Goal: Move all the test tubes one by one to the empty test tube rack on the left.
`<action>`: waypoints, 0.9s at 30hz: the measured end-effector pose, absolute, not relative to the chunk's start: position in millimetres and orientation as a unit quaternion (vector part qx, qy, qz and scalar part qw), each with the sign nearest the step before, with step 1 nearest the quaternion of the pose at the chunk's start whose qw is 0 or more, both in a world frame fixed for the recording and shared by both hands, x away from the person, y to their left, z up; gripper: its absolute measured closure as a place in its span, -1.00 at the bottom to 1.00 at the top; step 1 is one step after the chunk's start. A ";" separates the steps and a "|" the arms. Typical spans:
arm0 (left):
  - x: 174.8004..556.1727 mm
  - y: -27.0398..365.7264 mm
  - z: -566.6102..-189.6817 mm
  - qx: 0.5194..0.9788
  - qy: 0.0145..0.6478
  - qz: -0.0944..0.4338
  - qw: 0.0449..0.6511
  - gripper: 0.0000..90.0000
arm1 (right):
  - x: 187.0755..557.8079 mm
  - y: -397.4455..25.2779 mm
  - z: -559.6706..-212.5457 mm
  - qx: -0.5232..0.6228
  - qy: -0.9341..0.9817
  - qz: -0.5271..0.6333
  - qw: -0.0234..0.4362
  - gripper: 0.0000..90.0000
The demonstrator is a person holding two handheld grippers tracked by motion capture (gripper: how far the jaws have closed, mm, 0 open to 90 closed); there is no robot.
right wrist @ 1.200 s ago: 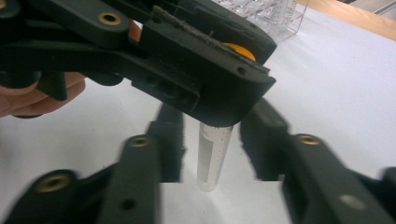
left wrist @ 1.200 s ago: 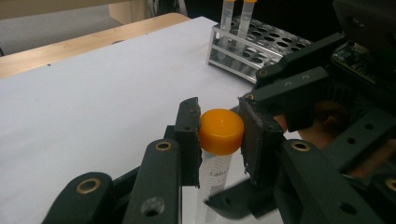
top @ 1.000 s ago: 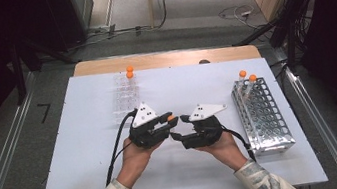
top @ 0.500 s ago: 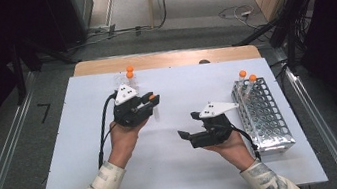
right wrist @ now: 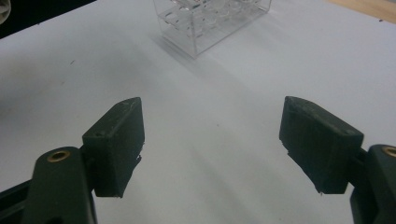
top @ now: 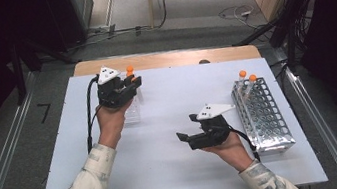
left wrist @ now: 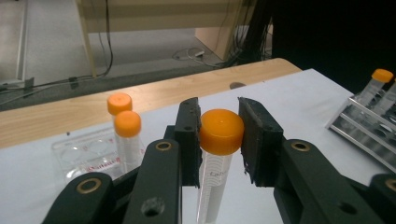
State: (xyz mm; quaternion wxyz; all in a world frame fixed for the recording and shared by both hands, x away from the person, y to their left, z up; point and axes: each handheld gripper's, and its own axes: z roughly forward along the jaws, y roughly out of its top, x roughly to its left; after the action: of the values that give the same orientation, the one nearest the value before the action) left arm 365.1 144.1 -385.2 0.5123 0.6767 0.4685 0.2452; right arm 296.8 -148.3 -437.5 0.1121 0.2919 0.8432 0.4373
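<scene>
Left gripper view: my left gripper (left wrist: 218,140) around orange-capped tube (left wrist: 215,161), one pad touching cap, other just clear, not clamped; tube upright near far left corner of bench (top: 178,174), by clear plastic rack (top: 131,111). Two more capped tubes (left wrist: 126,135) stand just behind. My right gripper (top: 188,131) wide apart, empty, low over bench middle. Since half second ago, left gripper went farther toward rack; right barely shifted. Wire rack (top: 263,115) at right edge, metal grid, two tubes in it
</scene>
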 end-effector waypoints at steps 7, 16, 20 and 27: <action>379.3 152.8 -378.1 0.661 0.482 0.264 0.511 0.57 | 295.8 -147.1 -437.9 0.290 0.845 0.435 0.111 -0.53; 394.4 154.0 -378.1 0.656 0.492 0.283 0.498 0.57 | 295.5 -146.1 -439.0 0.286 0.846 0.436 0.108 -0.53; 398.6 155.6 -380.6 0.653 0.497 0.294 0.490 0.57 | 294.9 -146.0 -438.9 0.287 0.846 0.436 0.106 -0.53; 404.5 159.3 -383.4 0.645 0.505 0.304 0.487 0.57 | 294.8 -146.1 -438.8 0.287 0.846 0.437 0.105 -0.53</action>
State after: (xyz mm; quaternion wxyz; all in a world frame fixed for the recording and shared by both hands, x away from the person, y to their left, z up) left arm 404.5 159.3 -383.4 0.4872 0.6446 0.5049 0.3038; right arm 294.8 -146.1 -438.8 0.1047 0.2874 0.8460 0.4368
